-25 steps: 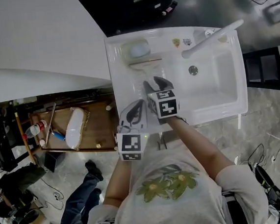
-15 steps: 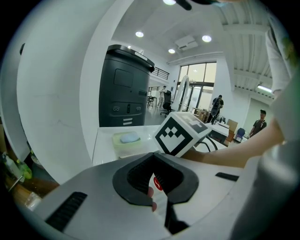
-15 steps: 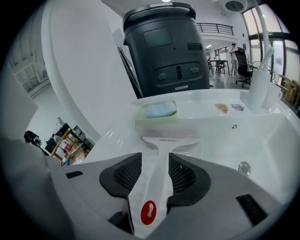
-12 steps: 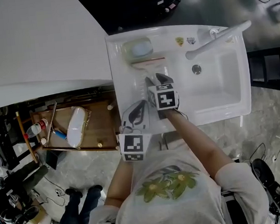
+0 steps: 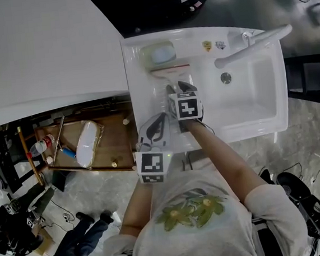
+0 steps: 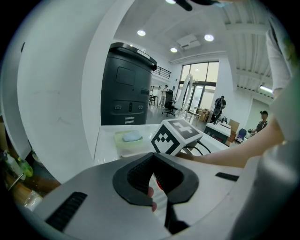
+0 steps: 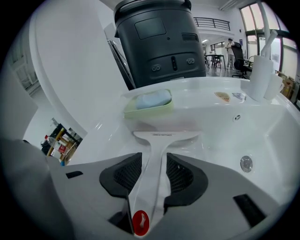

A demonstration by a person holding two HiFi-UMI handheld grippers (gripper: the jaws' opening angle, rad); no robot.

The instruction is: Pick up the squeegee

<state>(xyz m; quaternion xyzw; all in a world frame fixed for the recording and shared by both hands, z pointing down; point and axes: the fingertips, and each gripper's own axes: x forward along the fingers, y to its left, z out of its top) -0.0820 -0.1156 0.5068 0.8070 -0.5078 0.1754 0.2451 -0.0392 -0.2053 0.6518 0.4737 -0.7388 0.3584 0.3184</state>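
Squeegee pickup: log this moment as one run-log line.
right tool: shut on squeegee handle | squeegee: head toward green tray, over sink | left tool: shut, empty | lift: cannot tell

sink (image 5: 248, 107): white, faucet (image 5: 252, 45) across far right corner; drain (image 5: 226, 77) in basin | dish (image 5: 158, 55): pale green, blue pad inside, far left corner | squeegee (image 5: 170, 70): just before dish, blade crosswise | right gripper (image 5: 178, 88): over basin, jaws at squeegee handle | left gripper (image 5: 158, 122): at sink's near left edge
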